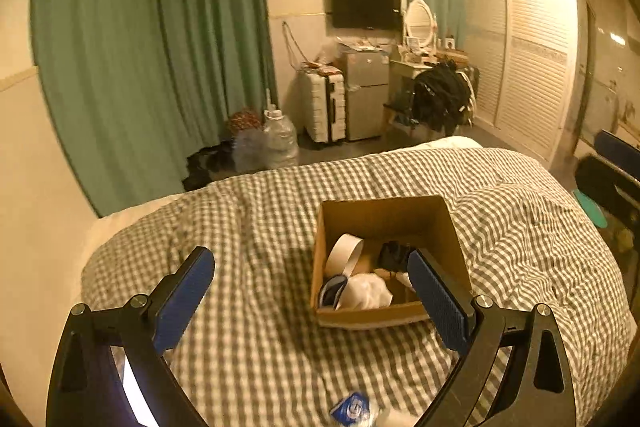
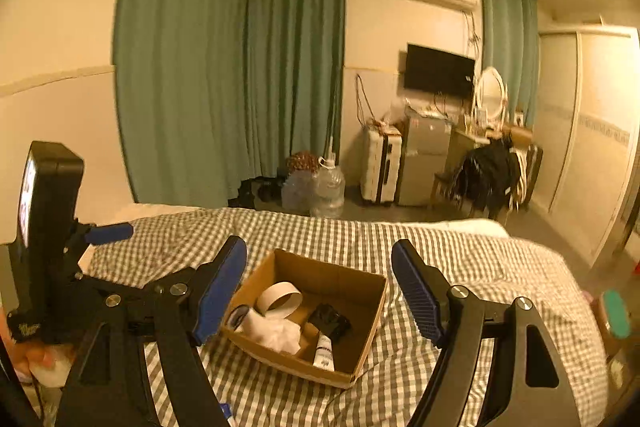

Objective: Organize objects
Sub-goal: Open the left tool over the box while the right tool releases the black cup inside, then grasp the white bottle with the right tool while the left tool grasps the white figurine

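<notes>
An open cardboard box (image 1: 448, 227) sits on the checked bed cover (image 1: 256, 219); it also shows in the right wrist view (image 2: 360, 283). Inside lie a white tape roll (image 2: 280, 297), crumpled white plastic (image 2: 276, 335), a black item (image 2: 330, 321), a white tube (image 2: 324, 351) and a blue-rimmed object (image 1: 332, 291). My left gripper (image 1: 312, 267) is open and empty, above the box's near left side. My right gripper (image 2: 320, 263) is open and empty, hovering over the box. A blue and white packet (image 1: 352, 409) lies on the cover below the left gripper.
The bed ends at a floor with water jugs (image 1: 280, 139), a white suitcase (image 1: 326, 107), a small fridge (image 1: 366, 95) and a chair draped with dark clothes (image 1: 440, 99). Green curtains (image 1: 160, 47) hang at the left. A wardrobe (image 1: 528, 59) stands right.
</notes>
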### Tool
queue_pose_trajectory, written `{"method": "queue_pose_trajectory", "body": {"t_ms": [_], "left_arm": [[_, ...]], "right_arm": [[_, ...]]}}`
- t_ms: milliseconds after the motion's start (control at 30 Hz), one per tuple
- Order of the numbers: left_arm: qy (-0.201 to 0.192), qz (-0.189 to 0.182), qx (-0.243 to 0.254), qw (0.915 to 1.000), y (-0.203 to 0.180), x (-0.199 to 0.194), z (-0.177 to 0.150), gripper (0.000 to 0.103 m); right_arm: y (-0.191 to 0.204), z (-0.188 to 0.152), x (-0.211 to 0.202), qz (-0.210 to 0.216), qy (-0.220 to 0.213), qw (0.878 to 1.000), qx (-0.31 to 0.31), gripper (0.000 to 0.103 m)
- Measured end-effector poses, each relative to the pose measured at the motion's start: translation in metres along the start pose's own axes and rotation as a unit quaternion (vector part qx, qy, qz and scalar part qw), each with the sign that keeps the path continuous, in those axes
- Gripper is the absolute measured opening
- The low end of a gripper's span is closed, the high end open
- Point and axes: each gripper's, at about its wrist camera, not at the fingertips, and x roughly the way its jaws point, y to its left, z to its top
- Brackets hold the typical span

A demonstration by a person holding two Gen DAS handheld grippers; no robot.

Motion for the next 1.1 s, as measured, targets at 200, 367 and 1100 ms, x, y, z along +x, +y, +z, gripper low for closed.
{"method": "queue_pose_trajectory", "body": {"t_ms": [200, 367, 1100], "left_arm": [[-0.001, 0.006, -0.005, 1.0000, 0.003, -0.022, -0.037, 0.101], [0.046, 0.000, -0.005, 0.9989, -0.008, 0.005, -0.092, 0.101], [0.192, -0.021, 0.039, 0.9804, -0.022, 0.036, -0.233, 0.101]], "right_arm": [[0.026, -0.022, -0.039, 0.012, 0.021, 0.999, -0.038, 0.075], [0.032, -0.075, -0.024, 0.030, 0.069, 0.997, -0.029, 0.075], [0.067, -0.278, 0.090, 0.093, 0.355, 0.928, -0.066, 0.064]]}}
